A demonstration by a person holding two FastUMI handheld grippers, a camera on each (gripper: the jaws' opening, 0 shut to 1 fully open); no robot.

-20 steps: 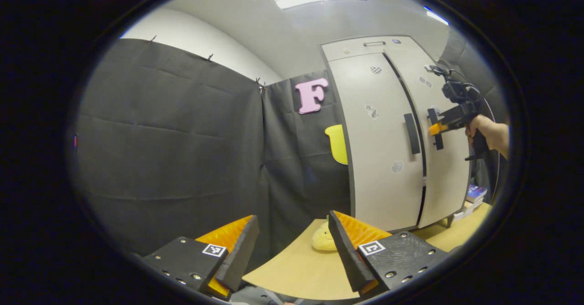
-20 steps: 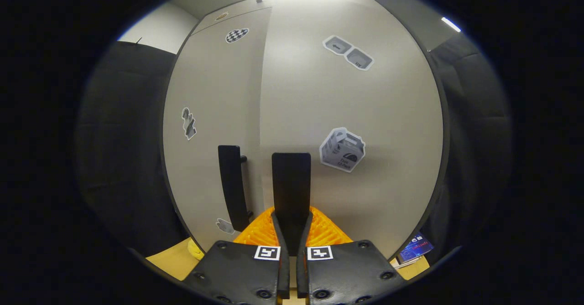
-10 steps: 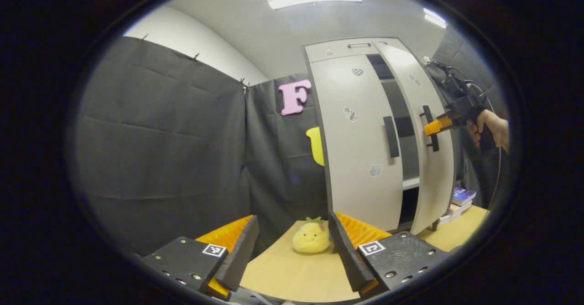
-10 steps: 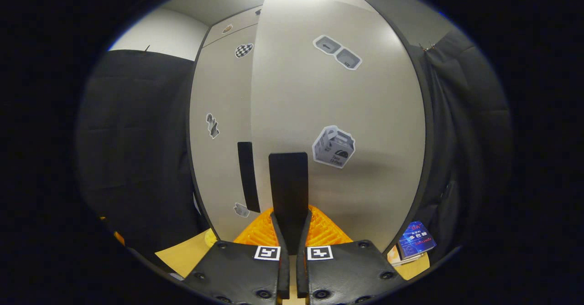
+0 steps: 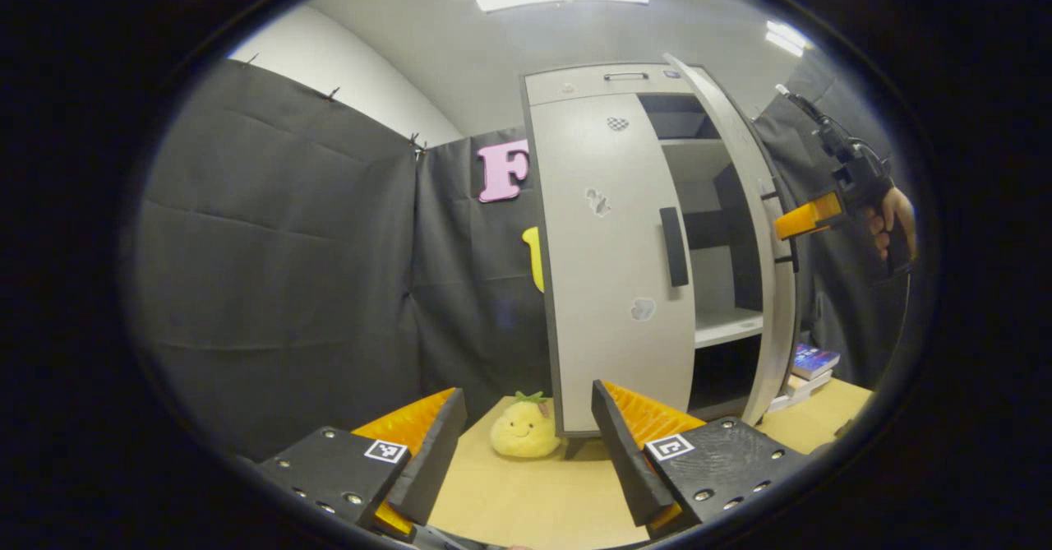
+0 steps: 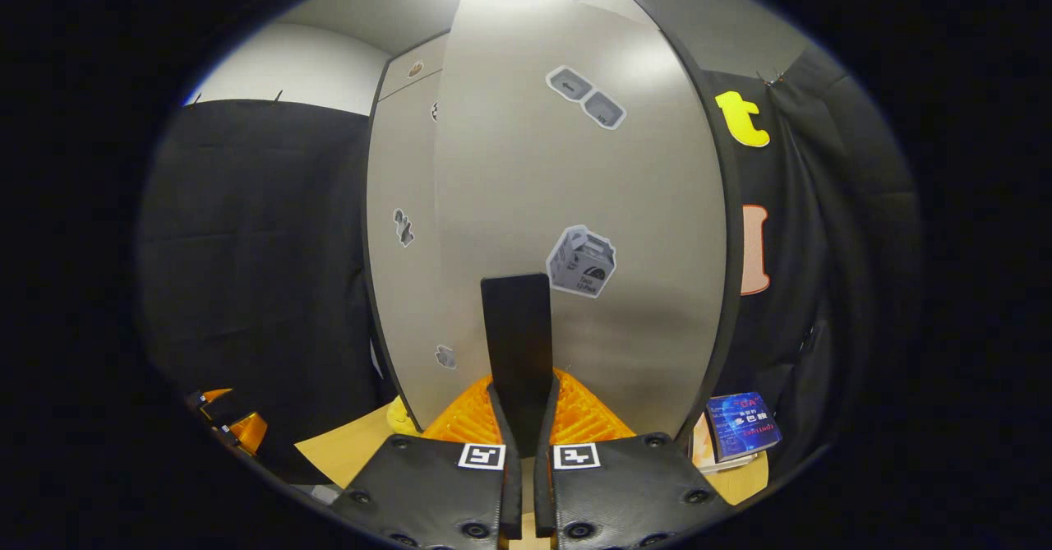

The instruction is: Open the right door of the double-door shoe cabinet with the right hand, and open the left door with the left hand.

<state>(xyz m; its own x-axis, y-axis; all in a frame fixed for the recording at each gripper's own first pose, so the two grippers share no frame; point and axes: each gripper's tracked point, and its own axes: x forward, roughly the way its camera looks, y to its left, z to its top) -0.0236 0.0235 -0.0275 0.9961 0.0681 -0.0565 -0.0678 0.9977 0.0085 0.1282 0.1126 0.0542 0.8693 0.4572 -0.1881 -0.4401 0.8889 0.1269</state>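
Two doors, one swung out: right tongs [image 6: 523,418] pinch the right door's handle [image 6: 516,344], left tongs [image 5: 526,435] gape wide over the bench [image 5: 534,492]. Stiff, light panels I reckon, so take the left door's handle [image 5: 674,247] mid-bar.

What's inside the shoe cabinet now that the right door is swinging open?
Through the gap beside the right door, the shoe cabinet shows a pale shelf and dark space below; no shoes visible. The closed left door covers the rest.
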